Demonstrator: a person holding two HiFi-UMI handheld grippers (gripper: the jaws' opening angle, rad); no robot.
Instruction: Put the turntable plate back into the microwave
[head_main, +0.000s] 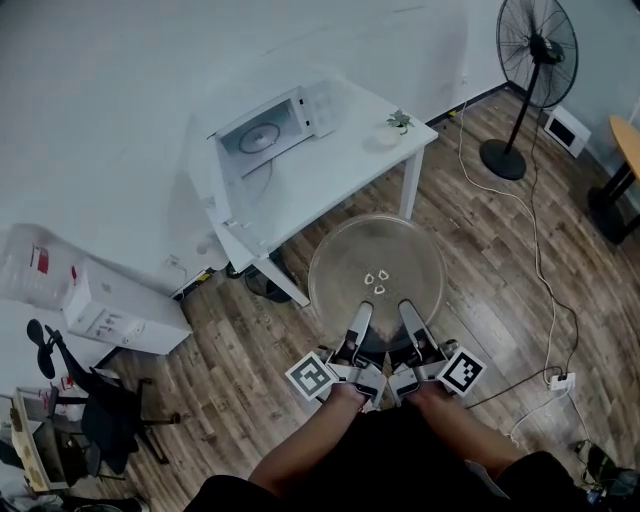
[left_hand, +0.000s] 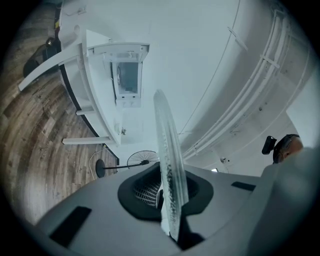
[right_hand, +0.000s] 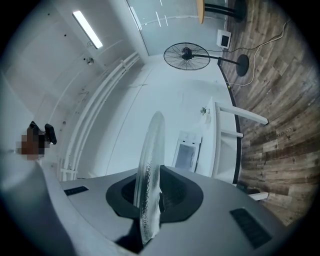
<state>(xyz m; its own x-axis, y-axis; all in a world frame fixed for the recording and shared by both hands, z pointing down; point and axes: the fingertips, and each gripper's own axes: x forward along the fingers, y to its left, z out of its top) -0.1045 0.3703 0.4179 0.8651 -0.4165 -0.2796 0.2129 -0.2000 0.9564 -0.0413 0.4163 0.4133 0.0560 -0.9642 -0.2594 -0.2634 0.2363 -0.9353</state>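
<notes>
Left gripper (left_hand: 168, 202) and right gripper (right_hand: 149, 202) sit side by side, each clamped on the near rim of the plate (head_main: 376, 262) — a clear, round glass disc with three small lugs near its middle. It is held over the wood-plank floor (head_main: 500, 270), well apart from the white table (head_main: 345, 170). The boxy white microwave (head_main: 275, 125) stands there, cavity showing.

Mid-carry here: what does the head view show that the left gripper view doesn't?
Head view only: the turntable plate's full disc, with left gripper and right gripper side by side on its near rim, plus a potted plant. Left gripper view only: the plate edge-on, clamped between its jaws. Both: microwave on the white table, standing fan.
</notes>
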